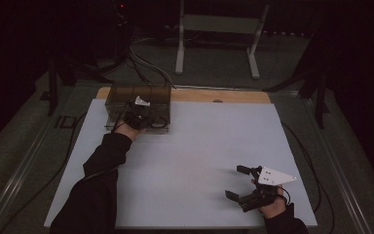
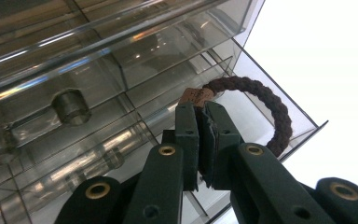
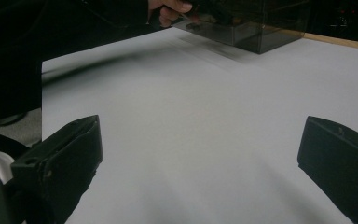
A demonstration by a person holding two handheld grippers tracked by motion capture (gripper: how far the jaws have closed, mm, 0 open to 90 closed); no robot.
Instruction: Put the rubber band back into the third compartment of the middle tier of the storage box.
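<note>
**Braided ring gripped at the smoky drawer box**

The left gripper point(image 2: 200, 109) has its jaws pressed together on the tan wrapped joint of a dark braided ring point(image 2: 261, 105); the ring's loop arcs out from the jaw tips to their right and curves back down beside the right jaw. Just ahead of and around the jaws lies the open drawer point(image 2: 279, 100) of a clear smoke-tinted organiser box point(image 2: 121, 56), whose stacked drawer fronts and round knobs rise to the left of the jaws. In the high view the same gripper point(image 1: 139, 117) sits at the front of the box point(image 1: 137, 92) at the far left of the white bench point(image 1: 195, 161). The right gripper point(image 1: 241, 183) rests near the bench's front right corner, its jaws spread wide with bare bench surface point(image 3: 200, 121) between them and nothing held
</note>
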